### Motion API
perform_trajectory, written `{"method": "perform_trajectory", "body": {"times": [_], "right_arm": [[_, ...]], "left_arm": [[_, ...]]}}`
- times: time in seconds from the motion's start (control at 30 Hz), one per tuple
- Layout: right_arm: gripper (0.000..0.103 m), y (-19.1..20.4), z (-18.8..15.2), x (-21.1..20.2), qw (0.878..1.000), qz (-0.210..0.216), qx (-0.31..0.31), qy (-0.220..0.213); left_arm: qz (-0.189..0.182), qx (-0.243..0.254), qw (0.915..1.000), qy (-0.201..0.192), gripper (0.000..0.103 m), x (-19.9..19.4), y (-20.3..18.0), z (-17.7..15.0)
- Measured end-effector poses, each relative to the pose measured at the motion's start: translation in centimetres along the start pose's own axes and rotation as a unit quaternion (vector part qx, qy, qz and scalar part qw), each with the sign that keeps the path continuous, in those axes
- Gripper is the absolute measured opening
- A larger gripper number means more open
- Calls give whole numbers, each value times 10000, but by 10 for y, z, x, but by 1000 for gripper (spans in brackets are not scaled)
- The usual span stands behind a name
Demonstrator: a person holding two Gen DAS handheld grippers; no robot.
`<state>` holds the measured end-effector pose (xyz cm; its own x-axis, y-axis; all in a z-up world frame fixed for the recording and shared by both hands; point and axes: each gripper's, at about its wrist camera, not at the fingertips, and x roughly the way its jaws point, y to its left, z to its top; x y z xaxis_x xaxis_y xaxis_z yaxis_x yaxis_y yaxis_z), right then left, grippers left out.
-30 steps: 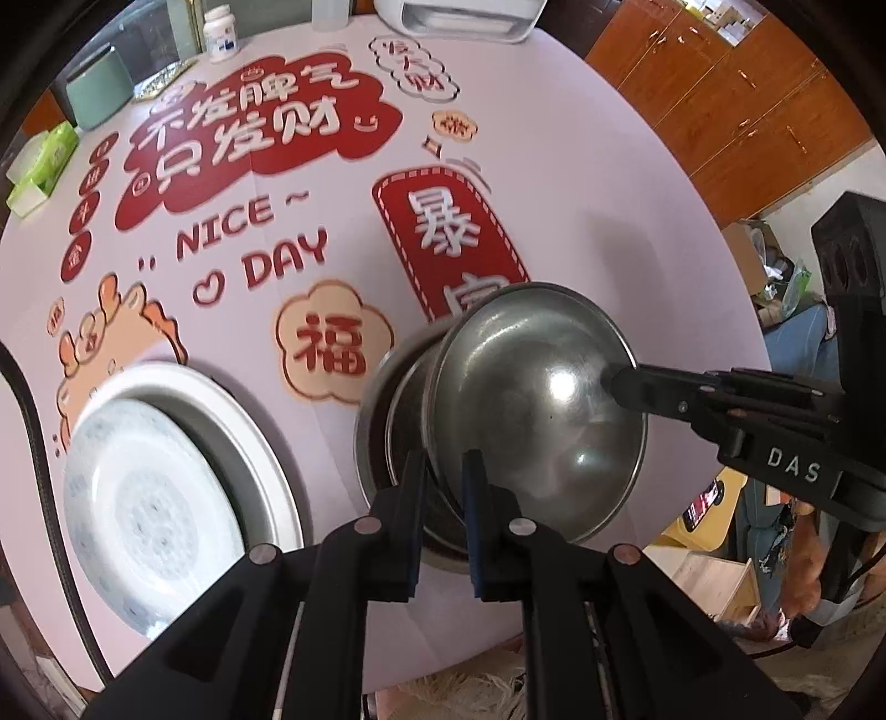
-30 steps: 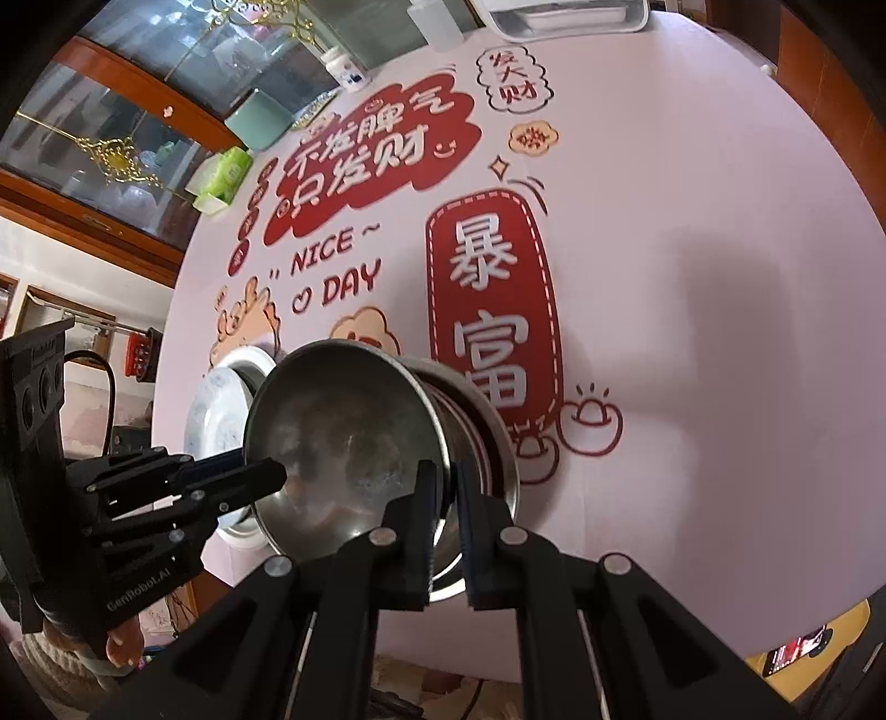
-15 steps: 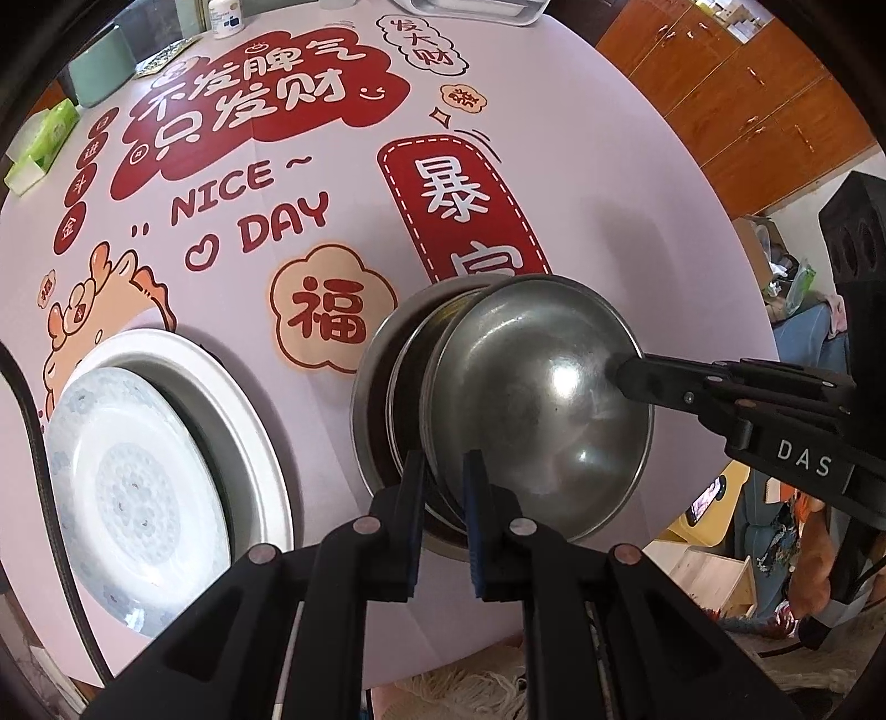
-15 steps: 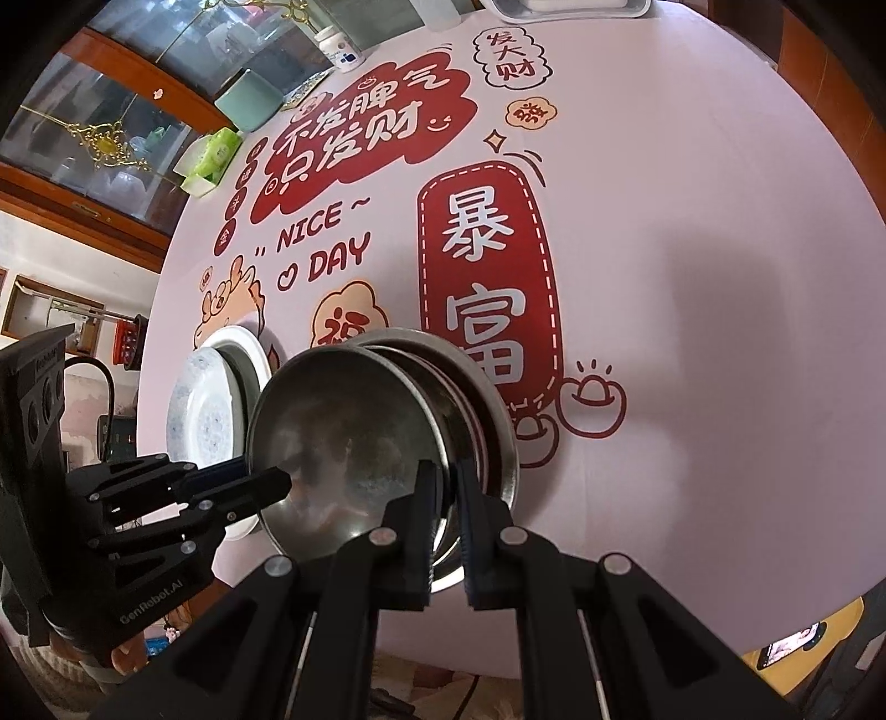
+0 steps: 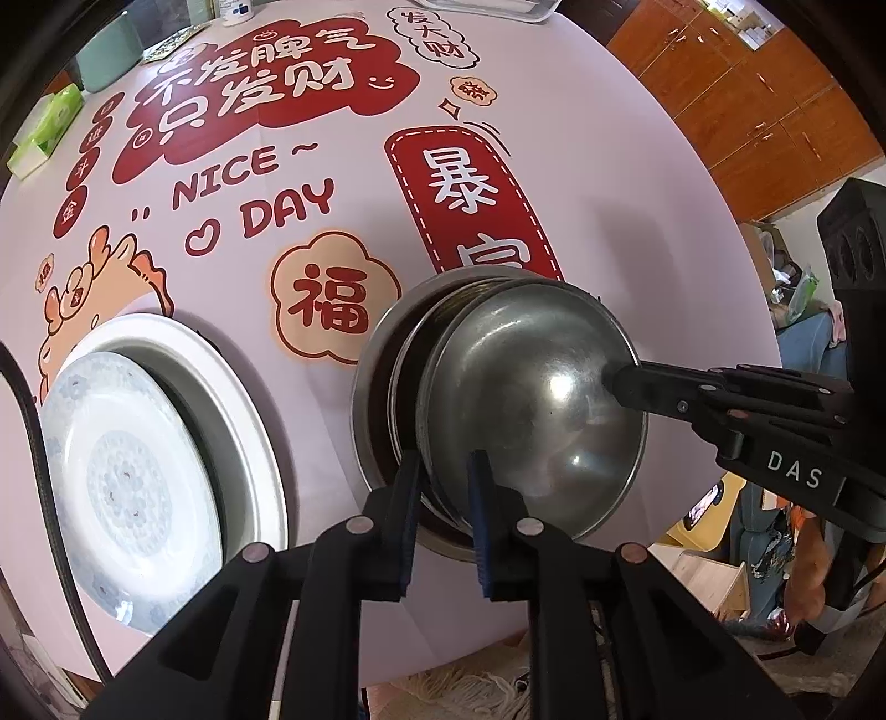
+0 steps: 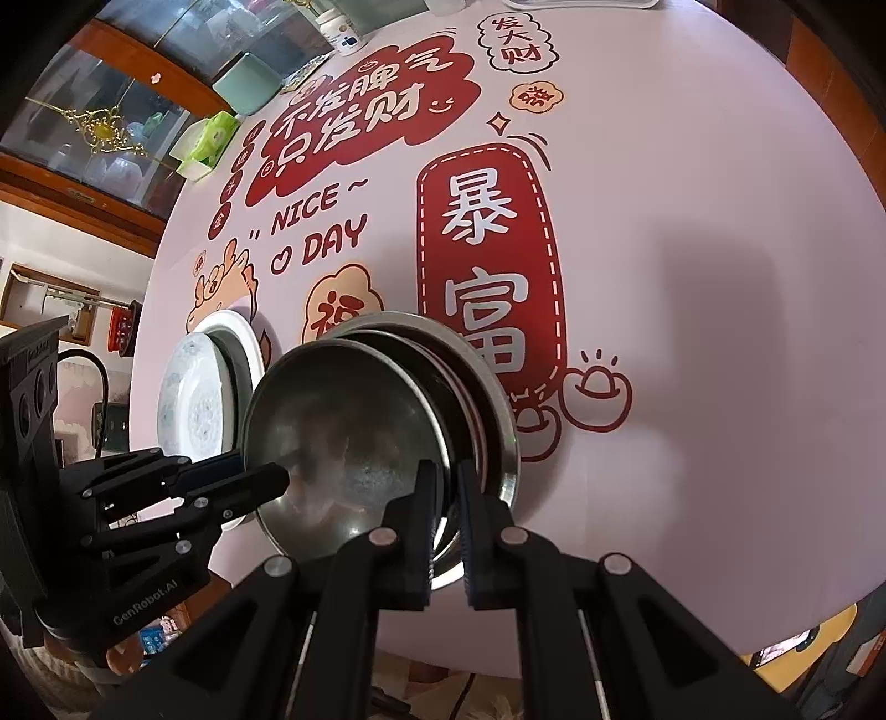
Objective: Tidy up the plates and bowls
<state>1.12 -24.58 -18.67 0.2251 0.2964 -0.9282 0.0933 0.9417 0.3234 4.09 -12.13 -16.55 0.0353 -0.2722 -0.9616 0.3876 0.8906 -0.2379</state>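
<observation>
A steel bowl (image 5: 542, 399) (image 6: 343, 437) hangs tilted over a stack of larger steel bowls (image 5: 376, 354) (image 6: 498, 399) near the table's front edge. My left gripper (image 5: 446, 476) straddles its near-left rim. Its jaws are opening, with a gap between the rim and one pad. From the right wrist view, the left gripper (image 6: 260, 468) has one finger inside the bowl and one outside. My right gripper (image 6: 446, 498) is shut on the opposite rim, and its tip (image 5: 614, 379) reaches in from the right. A patterned plate (image 5: 122, 465) (image 6: 188, 404) lies on a white plate (image 5: 221, 387) to the left.
The round table (image 5: 609, 194) wears a pink cloth with red lettering. At its far side stand a green tissue box (image 5: 47, 130) (image 6: 213, 135), a pale green container (image 5: 105, 66) (image 6: 249, 83) and a white bottle (image 6: 338, 33). Wooden cabinets (image 5: 747, 83) stand beyond the right edge.
The left gripper's jaws have parted a little around the bowl's rim. The bowl has settled slightly closer onto the stack. The right gripper keeps its hold.
</observation>
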Motion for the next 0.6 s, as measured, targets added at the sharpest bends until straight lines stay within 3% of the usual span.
{"method": "perform_trajectory", "body": {"times": [0.6], "right_arm": [[11, 8, 2, -8, 9991, -221, -299, -211]], "left_arm": [[61, 89, 9996, -266, 36, -15, -4, 4]]}}
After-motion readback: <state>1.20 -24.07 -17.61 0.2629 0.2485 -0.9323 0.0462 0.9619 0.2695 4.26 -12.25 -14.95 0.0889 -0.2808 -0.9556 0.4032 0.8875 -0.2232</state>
